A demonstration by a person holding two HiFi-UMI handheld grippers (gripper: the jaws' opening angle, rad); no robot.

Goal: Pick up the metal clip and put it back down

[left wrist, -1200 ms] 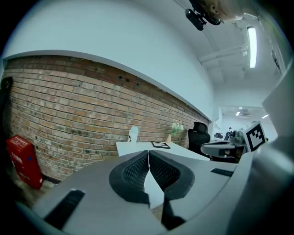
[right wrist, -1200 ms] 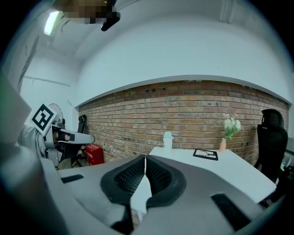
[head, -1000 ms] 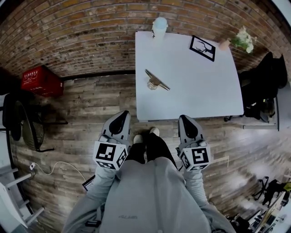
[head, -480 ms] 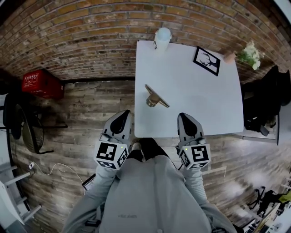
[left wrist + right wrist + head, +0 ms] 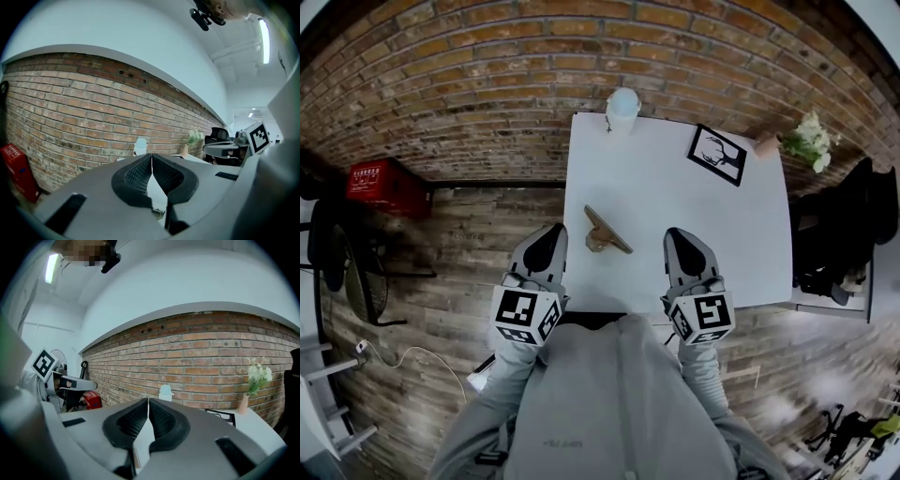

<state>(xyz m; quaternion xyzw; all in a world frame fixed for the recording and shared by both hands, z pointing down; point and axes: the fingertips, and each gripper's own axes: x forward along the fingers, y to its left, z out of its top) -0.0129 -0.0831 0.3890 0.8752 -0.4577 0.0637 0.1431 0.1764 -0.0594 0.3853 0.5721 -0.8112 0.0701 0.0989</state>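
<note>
The metal clip is brass-coloured and lies on the white table, near its left front part. My left gripper hangs at the table's left front corner, just left of the clip, with its jaws shut and empty. Over the table's front edge, my right gripper points at the wall to the right of the clip, shut with nothing held. In the left gripper view a bit of the clip shows below the closed pads. The right gripper view has its pads pressed together.
A white lidded cup stands at the table's far edge by the brick wall. A framed deer picture and a vase of flowers sit at the far right. A red crate is on the wooden floor, left.
The person has walked up to the table: both grippers have come forward from over the floor to the table's front edge, and the clip now lies between and just ahead of them.
</note>
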